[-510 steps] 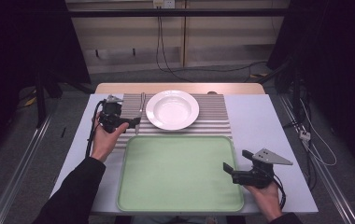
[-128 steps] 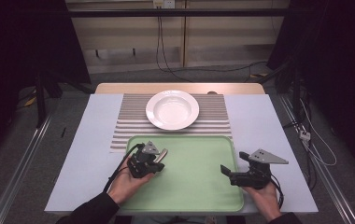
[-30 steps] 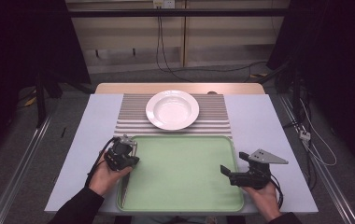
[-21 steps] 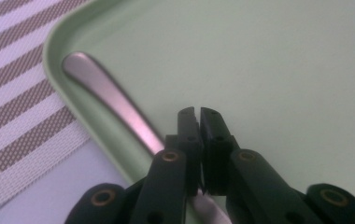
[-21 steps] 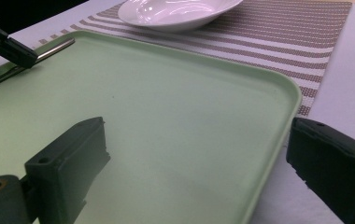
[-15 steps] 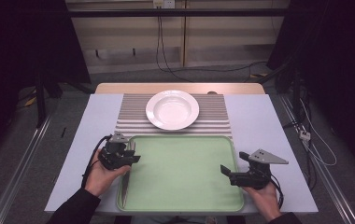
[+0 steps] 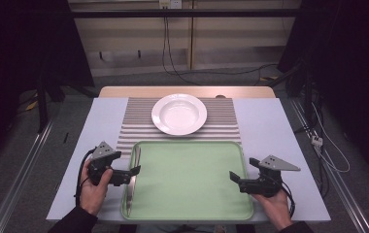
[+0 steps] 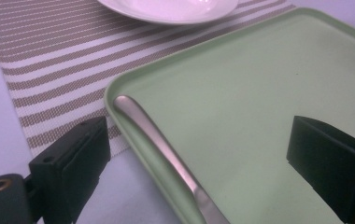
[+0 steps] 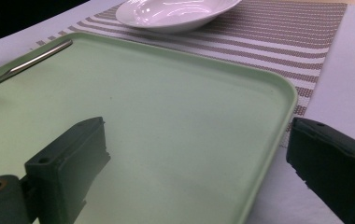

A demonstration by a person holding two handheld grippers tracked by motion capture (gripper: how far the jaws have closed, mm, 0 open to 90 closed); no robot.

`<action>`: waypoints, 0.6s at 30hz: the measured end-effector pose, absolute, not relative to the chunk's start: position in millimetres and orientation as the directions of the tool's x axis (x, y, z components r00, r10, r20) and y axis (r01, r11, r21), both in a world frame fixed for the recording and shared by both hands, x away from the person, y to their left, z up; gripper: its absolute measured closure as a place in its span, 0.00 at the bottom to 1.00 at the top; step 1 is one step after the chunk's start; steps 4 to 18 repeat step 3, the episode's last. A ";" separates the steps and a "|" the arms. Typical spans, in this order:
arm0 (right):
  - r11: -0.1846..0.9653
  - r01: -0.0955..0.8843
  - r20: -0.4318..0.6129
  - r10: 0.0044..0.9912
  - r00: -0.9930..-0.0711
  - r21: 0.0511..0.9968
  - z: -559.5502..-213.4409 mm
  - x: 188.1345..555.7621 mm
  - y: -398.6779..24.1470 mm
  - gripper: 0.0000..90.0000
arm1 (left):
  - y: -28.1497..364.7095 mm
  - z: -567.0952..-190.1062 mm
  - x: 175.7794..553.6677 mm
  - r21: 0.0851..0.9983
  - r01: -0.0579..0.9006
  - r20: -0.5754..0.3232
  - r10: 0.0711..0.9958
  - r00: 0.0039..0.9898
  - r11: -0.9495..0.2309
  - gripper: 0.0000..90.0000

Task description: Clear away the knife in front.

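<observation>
A silver utensil lies along the inside of the left rim of the green tray, its handle resting on the tray's floor. My left gripper hovers at that rim. Its jaws have just been opening and now stand wide on either side of the utensil without touching it, as the left gripper view shows. At the tray's right edge my right gripper is open and holds nothing; in its own view one jaw is over the tray and the other over the table.
A white plate sits on a striped placemat just beyond the tray. The far table edge lies behind the plate. Cables trail from both grippers toward the near edge.
My left gripper has drawn a little leftward from the tray's rim and its jaws have opened off the utensil, which stays lying in the tray. The right gripper has not moved.
</observation>
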State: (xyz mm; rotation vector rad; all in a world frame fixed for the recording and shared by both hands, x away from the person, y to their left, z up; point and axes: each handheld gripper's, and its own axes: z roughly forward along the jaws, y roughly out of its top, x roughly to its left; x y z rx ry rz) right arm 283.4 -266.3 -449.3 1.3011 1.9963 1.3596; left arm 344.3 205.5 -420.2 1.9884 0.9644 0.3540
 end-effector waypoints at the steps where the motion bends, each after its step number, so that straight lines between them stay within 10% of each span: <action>1: 0.095 0.470 0.170 0.855 -0.489 0.878 -449.2 283.2 -266.3 0.06 | 205.6 -421.0 343.5 0.812 0.491 -0.104 0.749 0.654 -0.315 0.07; 18: 0.096 0.468 0.168 0.855 -0.490 0.878 -449.1 283.5 -266.5 0.06 | 206.6 -421.8 343.2 0.820 0.482 -0.100 0.752 0.651 -0.309 0.07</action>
